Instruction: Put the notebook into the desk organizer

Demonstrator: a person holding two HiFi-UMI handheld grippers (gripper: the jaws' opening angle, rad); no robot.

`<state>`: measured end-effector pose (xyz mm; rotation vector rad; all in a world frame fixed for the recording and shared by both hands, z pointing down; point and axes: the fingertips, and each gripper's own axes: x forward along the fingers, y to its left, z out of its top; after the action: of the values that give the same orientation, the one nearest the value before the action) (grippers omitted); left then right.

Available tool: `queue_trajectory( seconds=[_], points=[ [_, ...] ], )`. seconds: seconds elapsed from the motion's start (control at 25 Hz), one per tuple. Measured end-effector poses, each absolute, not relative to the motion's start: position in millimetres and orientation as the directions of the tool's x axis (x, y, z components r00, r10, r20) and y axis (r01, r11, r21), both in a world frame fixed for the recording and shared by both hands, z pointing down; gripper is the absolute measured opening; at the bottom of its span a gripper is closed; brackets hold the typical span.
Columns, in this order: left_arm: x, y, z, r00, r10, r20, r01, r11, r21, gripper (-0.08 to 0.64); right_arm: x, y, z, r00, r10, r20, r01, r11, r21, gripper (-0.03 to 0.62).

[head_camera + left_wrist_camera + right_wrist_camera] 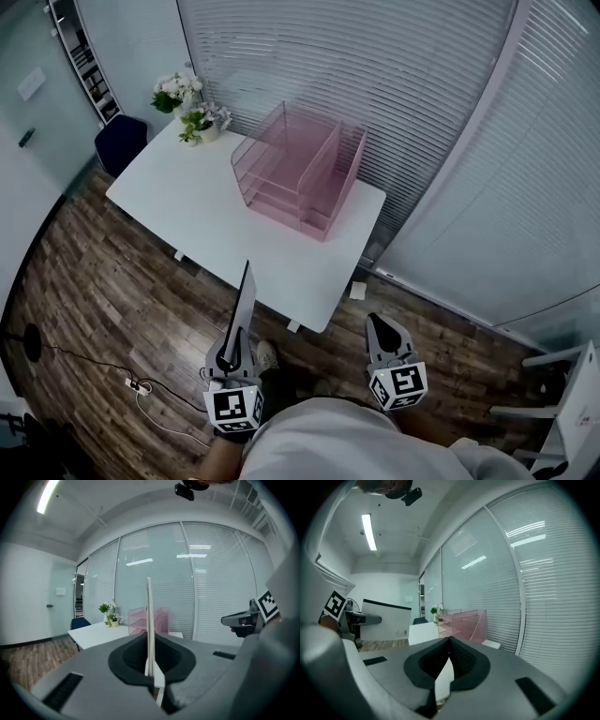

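A thin notebook (242,305) stands on edge between the fingers of my left gripper (234,345), which is shut on it, above the wooden floor short of the table. In the left gripper view the notebook (149,606) shows as a narrow white upright strip rising from the left gripper (151,639). The pink see-through desk organizer (300,169) stands on the white table (178,211) ahead, its trays bare. My right gripper (378,321) hangs beside the left one, shut with nothing in it (450,639). The right gripper view shows the notebook (386,620) broadside and the organizer (464,623).
Two small flower pots (192,108) stand at the table's far left corner, with a dark blue chair (120,141) behind them. Glass walls with blinds (375,66) close off the far side. A power strip and cable (139,384) lie on the floor at left; a white chair (572,403) stands at lower right.
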<state>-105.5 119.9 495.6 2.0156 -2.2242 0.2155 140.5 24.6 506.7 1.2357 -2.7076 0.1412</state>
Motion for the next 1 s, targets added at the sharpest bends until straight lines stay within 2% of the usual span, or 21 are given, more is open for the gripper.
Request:
queue_trajectory(
  seconds=[0.56,0.8,1.0],
  points=[
    [-185,-17,454,0.099,-0.985,0.144,-0.988,-0.114,-0.101,0.015,40,-52,476,-0.533,-0.829,0.170,-0.840,0.542,0.011,0.012],
    [-200,-79,441,0.130,-0.986,0.103,-0.966,-0.150,-0.210,0.015,37,-69,494,-0.506,-0.835,0.216,-0.856,0.518,-0.002,0.012],
    [-206,-142,430,0.096,-0.993,0.075,-0.914,-0.117,-0.387,0.015,41,-108,486,-0.531,-0.826,0.191,-0.842,0.540,-0.005,0.012]
  ],
)
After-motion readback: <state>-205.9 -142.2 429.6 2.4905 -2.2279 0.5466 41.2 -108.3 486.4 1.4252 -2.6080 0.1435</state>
